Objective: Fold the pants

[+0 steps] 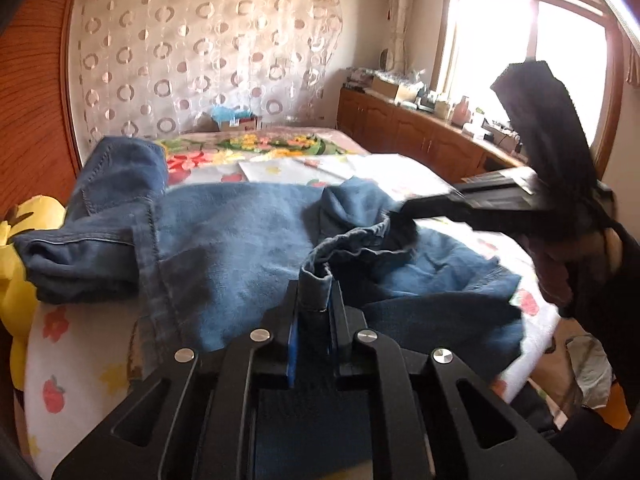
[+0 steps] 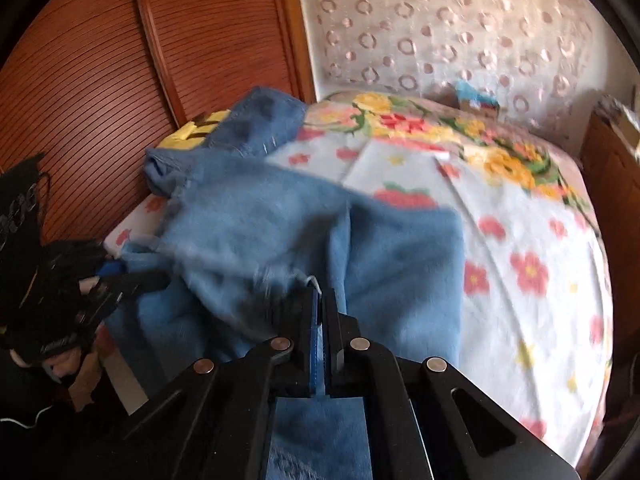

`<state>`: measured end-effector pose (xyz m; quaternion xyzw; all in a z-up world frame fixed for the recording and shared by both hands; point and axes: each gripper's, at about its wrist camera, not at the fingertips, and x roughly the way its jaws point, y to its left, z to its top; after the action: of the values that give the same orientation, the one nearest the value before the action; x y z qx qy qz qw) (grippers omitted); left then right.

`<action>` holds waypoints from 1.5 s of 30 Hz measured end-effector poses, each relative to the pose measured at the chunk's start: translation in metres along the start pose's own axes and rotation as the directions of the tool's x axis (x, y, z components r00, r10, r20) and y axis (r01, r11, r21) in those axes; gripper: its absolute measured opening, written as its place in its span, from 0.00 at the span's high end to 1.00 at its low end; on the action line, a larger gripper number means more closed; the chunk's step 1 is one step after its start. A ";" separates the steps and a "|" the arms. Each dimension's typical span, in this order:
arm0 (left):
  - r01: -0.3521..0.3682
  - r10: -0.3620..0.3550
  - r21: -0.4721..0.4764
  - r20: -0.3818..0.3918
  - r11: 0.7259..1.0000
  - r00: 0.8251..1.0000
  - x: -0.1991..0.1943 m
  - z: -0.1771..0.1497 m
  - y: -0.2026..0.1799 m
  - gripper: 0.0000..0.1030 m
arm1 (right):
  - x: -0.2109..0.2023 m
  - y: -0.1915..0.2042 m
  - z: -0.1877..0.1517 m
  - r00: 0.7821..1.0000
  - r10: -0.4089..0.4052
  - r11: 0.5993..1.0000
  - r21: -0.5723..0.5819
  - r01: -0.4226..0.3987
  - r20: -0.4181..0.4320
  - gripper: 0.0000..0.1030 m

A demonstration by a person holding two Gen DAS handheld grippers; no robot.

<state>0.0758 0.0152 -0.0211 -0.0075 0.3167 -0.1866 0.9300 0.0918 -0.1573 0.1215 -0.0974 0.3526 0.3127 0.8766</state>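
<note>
Pinching a hem or waistband corner of the pants [image 1: 248, 240], the left fingers [image 1: 294, 308] are clamped on a thick doubled edge of denim that stands up between them. In the right wrist view the right fingers [image 2: 312, 320] are pressed together on a thin fold of the same blue cloth — both grips look firm, though that view is blurred.

The pants lie rumpled on the near left part of the bed [image 2: 520, 220], one leg bunched up at the far left against a yellow toy [image 1: 24, 264] and the wooden headboard [image 2: 120, 80]. They are soft and limp but fairly heavy; the cloth will sag and drag between the two grips rather than hold a line, and seams are the stiffest, least slippery places to hold. I judge the waistband corners or leg hems are the best holds, since a pinch of single cloth in the middle would only pull up a peak.

Room is uneven — the right and far bed is open, flowered sheet with only a flat pale sheet of cloth or paper lying far off, while the left is hemmed in by toy and headboard, and the near bed edge drops away just under the grippers. Spreading toward the right looks safest.
</note>
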 end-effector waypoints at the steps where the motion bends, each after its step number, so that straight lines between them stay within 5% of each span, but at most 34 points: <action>1: 0.008 -0.008 -0.004 0.017 1.000 1.000 -0.010 0.000 0.000 0.88 | -0.001 0.003 0.009 1.000 0.004 1.000 -0.014 -0.004 0.012 0.99; 11: -0.028 0.033 -0.064 0.073 0.998 0.997 -0.049 -0.014 0.022 0.87 | -0.016 0.086 0.109 0.988 0.073 0.980 -0.193 -0.046 0.139 0.99; 16: -0.040 0.044 -0.097 0.034 0.994 0.998 -0.042 -0.029 0.034 0.87 | 0.008 0.116 0.119 0.987 0.094 0.969 -0.241 -0.061 0.128 0.99; 23: -0.072 0.072 -0.109 -0.001 0.991 0.997 -0.041 -0.036 0.043 0.69 | 0.057 0.118 0.125 0.994 0.075 0.972 -0.227 -0.055 0.083 0.99; 25: -0.093 0.094 -0.110 0.004 0.990 0.996 -0.046 -0.037 0.047 0.60 | 0.064 0.108 0.126 0.994 0.076 0.977 -0.203 -0.058 0.083 0.94; 27: -0.094 0.096 -0.116 0.016 0.989 0.995 -0.049 -0.036 0.049 0.54 | 0.064 0.104 0.127 0.993 0.066 0.980 -0.192 -0.047 0.093 0.73; 35: -0.096 0.099 -0.098 0.035 0.991 0.994 -0.043 -0.021 0.042 0.54 | 0.015 0.070 0.070 0.989 0.037 0.990 -0.140 -0.017 0.143 0.68; 45: -0.096 0.094 -0.048 -0.046 0.994 0.994 -0.001 -0.011 0.024 0.56 | -0.023 0.018 -0.036 0.995 -0.081 0.995 -0.051 0.084 0.067 0.68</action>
<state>0.0766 0.0392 -0.0323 -0.0116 0.3415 -0.1341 0.9302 0.0473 -0.1681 0.1115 -0.1253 0.3112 0.2887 0.8967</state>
